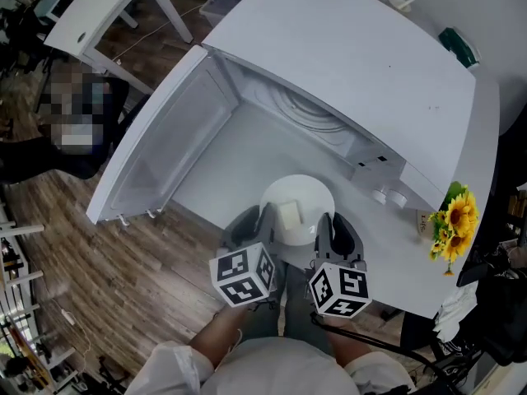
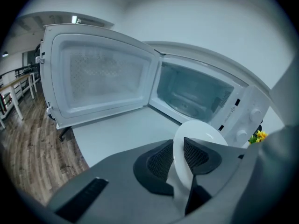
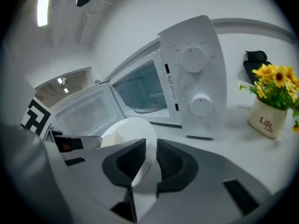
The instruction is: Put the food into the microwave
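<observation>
A white plate (image 1: 303, 197) with a pale block of food (image 1: 289, 215) hangs over the white counter (image 1: 210, 192), just before the open white microwave (image 1: 362, 64). My left gripper (image 1: 265, 220) is shut on the plate's left rim and my right gripper (image 1: 323, 227) on its right rim. In the left gripper view the plate (image 2: 202, 133) stands edge-on between the left gripper's (image 2: 180, 155) dark pads, with the microwave cavity (image 2: 191, 94) ahead. The right gripper view shows the plate (image 3: 135, 132) pinched in the right gripper (image 3: 150, 160), beside the microwave's knob panel (image 3: 196, 78).
The microwave door (image 1: 156, 146) swings out wide to the left, over the counter's edge. A small pot of yellow flowers (image 1: 451, 220) stands on the counter right of the microwave. A dark object (image 1: 458, 46) lies behind it. Wooden floor (image 1: 123, 286) lies below left.
</observation>
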